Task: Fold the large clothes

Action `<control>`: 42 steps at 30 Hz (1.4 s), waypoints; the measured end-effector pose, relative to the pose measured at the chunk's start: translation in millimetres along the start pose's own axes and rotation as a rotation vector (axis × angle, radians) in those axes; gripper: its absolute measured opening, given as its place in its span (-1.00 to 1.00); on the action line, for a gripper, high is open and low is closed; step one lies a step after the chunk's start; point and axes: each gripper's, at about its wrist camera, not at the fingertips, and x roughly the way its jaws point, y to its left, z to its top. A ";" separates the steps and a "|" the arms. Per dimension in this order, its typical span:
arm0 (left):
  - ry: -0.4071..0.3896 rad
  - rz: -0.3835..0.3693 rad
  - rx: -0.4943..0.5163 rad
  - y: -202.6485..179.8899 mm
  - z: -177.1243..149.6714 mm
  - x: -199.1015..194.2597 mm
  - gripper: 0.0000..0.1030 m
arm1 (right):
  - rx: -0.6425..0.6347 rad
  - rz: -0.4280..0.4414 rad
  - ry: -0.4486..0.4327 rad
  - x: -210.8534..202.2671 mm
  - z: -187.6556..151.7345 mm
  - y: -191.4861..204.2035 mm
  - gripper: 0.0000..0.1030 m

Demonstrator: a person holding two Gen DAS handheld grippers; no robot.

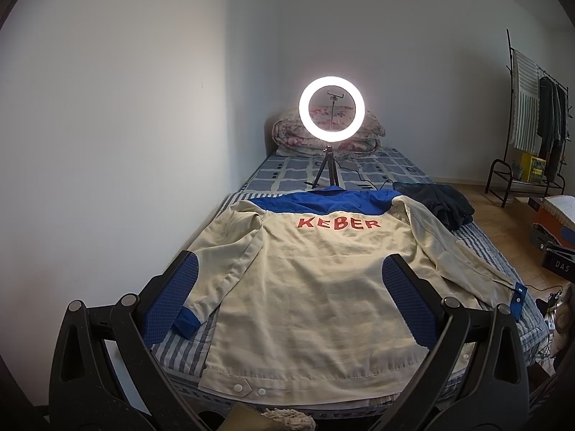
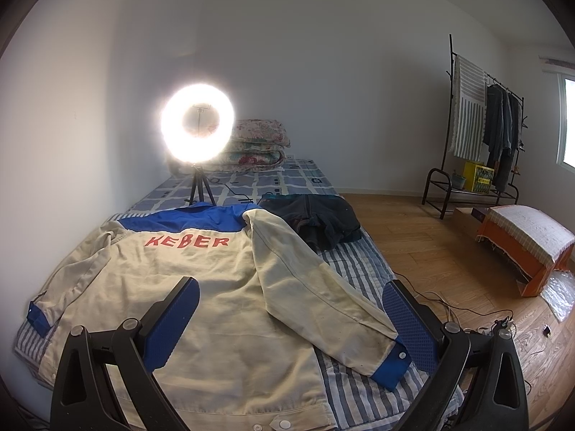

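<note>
A cream work jacket with blue shoulders, blue cuffs and red "KEBER" lettering lies back-up, spread flat on the striped bed; it also shows in the right wrist view. Both sleeves are stretched out to the sides. My left gripper is open and empty, hovering above the jacket's lower back near the hem. My right gripper is open and empty, above the jacket's right sleeve, with its blue cuff by the right finger.
A lit ring light on a tripod stands on the bed beyond the collar, its cable trailing. Dark trousers lie beside the right shoulder. Folded quilts sit at the bed's head. A clothes rack and orange stool stand on the floor at right.
</note>
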 end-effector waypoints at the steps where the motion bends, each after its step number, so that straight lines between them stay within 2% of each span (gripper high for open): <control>1: -0.001 0.001 0.001 -0.2 -1.6 0.0 1.00 | 0.000 0.001 0.000 0.2 0.0 -0.1 0.99; 25: -0.005 0.002 0.001 2.4 3.7 -0.1 1.00 | 0.005 0.003 0.000 -1.2 -2.1 -2.4 0.99; 32: -0.006 0.003 0.002 1.6 1.8 -0.6 1.00 | 0.002 0.010 0.000 -2.9 4.3 14.9 0.99; 42: 0.002 0.020 -0.003 15.4 8.0 7.6 1.00 | 0.001 0.028 0.002 0.7 3.0 19.7 0.99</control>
